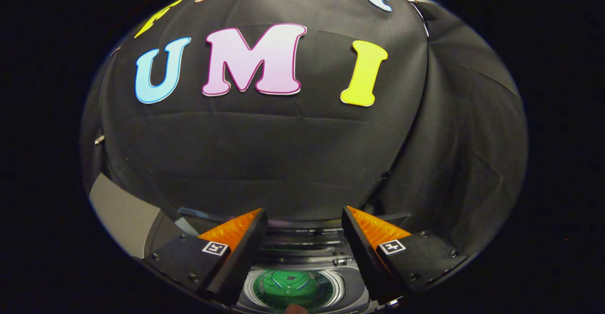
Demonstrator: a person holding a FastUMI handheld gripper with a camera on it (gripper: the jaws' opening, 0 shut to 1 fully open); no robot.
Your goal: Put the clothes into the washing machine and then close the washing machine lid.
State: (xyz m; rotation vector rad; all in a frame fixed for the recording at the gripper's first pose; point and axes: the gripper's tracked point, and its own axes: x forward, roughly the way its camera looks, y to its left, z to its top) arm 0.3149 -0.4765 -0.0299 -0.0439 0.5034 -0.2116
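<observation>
Overhead, my gripper (305,224) sat above the washing machine (302,262), its 2 fingers spread wide with nothing between them — both pads bare. Looking down through the gap between the fingers, I saw the open round mouth of the drum (290,289), ringed by a pale rim. Inside the drum lay the clothes (288,286) — a green garment, bunched at the bottom, with a small dark patch near its middle. At the nearest edge of the opening a small reddish-brown shape (297,309) showed; I could not tell what it was. Just beyond the drum, dark ridged parts of the machine's top ran across between the fingertips. Whether that was the raised lid I could not tell. Behind the machine hung the booth's black cloth wall (283,162), creased, and to the left of the fingers a grey panel (123,214) stood at an angle.
</observation>
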